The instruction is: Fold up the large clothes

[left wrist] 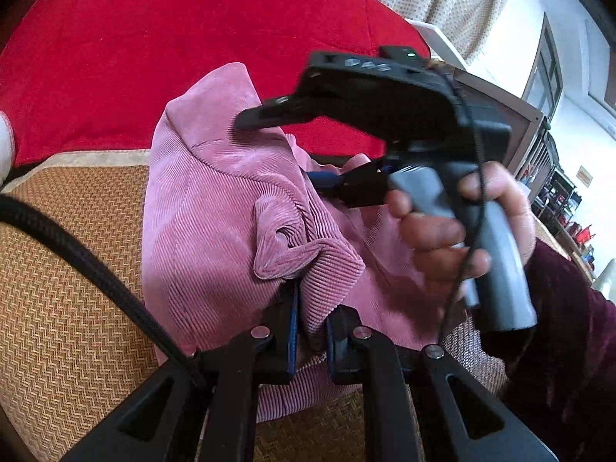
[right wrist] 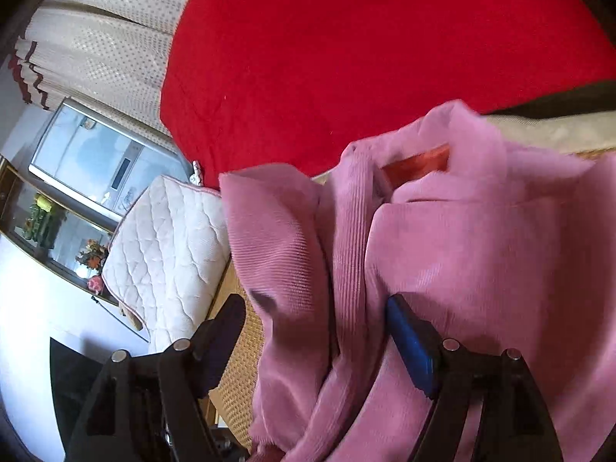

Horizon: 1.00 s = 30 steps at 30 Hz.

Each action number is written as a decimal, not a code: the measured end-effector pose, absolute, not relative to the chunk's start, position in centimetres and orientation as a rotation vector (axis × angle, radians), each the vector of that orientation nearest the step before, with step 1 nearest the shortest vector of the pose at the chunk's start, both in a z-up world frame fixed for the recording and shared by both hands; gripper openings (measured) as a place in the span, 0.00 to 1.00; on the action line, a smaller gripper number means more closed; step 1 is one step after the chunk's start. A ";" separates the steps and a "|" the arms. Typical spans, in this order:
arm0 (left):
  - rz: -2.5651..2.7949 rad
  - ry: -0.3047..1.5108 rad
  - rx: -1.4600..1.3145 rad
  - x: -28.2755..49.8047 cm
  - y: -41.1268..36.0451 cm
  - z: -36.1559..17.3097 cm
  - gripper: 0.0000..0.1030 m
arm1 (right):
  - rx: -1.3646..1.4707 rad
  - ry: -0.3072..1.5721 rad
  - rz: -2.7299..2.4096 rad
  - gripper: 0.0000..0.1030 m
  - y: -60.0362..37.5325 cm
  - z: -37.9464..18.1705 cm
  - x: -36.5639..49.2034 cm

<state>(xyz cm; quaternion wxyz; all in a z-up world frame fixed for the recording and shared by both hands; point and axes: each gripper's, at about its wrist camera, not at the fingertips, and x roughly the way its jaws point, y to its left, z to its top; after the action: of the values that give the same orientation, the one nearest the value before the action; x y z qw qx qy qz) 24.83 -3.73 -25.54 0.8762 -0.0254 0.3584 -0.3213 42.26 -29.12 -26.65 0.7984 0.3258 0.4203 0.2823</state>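
A pink corduroy garment (left wrist: 215, 208) lies bunched on a woven tan mat (left wrist: 69, 277). My left gripper (left wrist: 313, 308) is shut on a fold of the garment's edge, and the cloth bulges up just past its blue pads. A hand (left wrist: 435, 231) in a dark red sleeve holds the grey handle (left wrist: 500, 269) of the other gripper over the garment's right side. In the right wrist view the right gripper (right wrist: 315, 304) stands open with its jaws wide. A hanging fold of the pink garment (right wrist: 481, 238) drapes between them, and the pads do not squeeze it.
A big red cushion (left wrist: 173, 46) rises behind the garment. A white quilted cushion (right wrist: 165, 246) sits at the mat's end, with a glass cabinet (right wrist: 92, 161) and a dotted curtain (right wrist: 107, 38) beyond. A black braided cable (left wrist: 84, 254) crosses the mat at left.
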 end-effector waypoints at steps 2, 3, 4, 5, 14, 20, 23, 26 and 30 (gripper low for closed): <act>-0.682 0.755 -0.076 25.1 -3.3 -25.6 0.11 | 0.649 0.913 0.580 0.76 -27.8 -26.8 42.5; -0.684 0.757 -0.083 25.0 -3.1 -25.5 0.11 | 0.631 0.911 0.571 0.76 -27.4 -26.7 42.5; -0.686 0.756 -0.085 24.9 -3.0 -25.4 0.11 | 0.606 0.904 0.563 0.71 -27.0 -26.7 42.5; -0.688 0.752 -0.082 24.8 -2.9 -25.3 0.11 | 0.573 0.895 0.551 0.51 -26.6 -26.5 42.4; -0.785 0.732 -0.092 24.6 0.2 -22.7 0.43 | 0.623 0.942 0.552 0.35 -27.7 -26.1 40.8; -0.662 0.735 -0.318 28.5 6.3 -22.6 0.66 | 0.681 0.983 0.586 0.35 -28.8 -27.4 39.9; -0.589 0.920 -0.469 32.1 6.8 -27.0 0.63 | 0.742 0.992 0.627 0.35 -29.3 -27.4 38.9; -0.564 0.986 -0.471 33.1 5.6 -28.9 0.57 | 0.777 0.976 0.656 0.35 -29.5 -27.2 37.6; -0.563 0.987 -0.451 33.1 4.2 -28.8 0.57 | 0.796 0.988 0.711 0.65 -28.1 -27.6 36.4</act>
<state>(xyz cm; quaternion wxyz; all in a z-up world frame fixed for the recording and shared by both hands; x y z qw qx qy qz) 33.11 4.22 -28.84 0.8189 -0.2116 0.4633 -0.2644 36.39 -28.10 -27.63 0.7472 0.3638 0.4515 0.3249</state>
